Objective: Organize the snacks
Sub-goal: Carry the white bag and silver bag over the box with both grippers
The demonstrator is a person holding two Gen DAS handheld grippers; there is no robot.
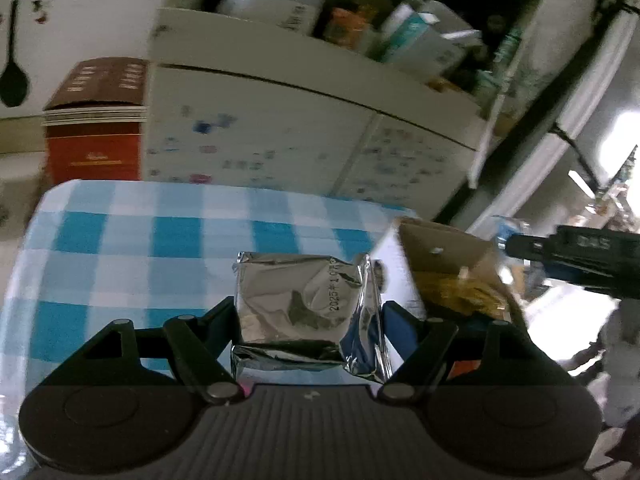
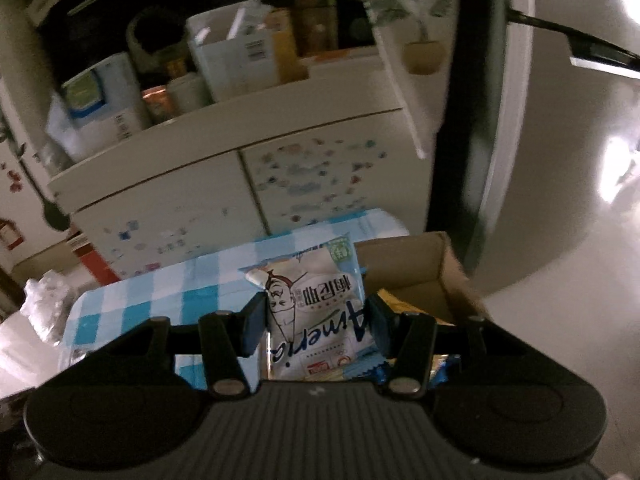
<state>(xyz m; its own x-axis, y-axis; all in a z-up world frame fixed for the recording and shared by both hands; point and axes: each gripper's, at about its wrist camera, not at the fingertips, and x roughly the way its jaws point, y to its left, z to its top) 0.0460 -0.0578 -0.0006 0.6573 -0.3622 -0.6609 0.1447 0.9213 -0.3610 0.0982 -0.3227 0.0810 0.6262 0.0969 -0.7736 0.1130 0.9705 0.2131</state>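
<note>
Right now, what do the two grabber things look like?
Both tongs, left and right, look alike: black plastic, a ridged dark grey base, round humps on each side, silver pins on slanted links, and blue pads on the fingers. No cables or sleeves show.

A white and blue snack packet [image 2: 316, 304] (printed with a cartoon figure and upside-down lettering) is clamped between the two fingers of the right hand-held gripper [image 2: 316, 324] and is held above the bench [image 2: 160, 300], which is covered with a blue and white checked cloth. An open cardboard box [image 2: 436, 272] is seen just to the right of the packet, with yellow wrappers inside it. Behind the bench, a white cabinet [image 2: 192, 200] dotted with small stickers is visible, its top shelf crowded with boxes and jars.
</note>
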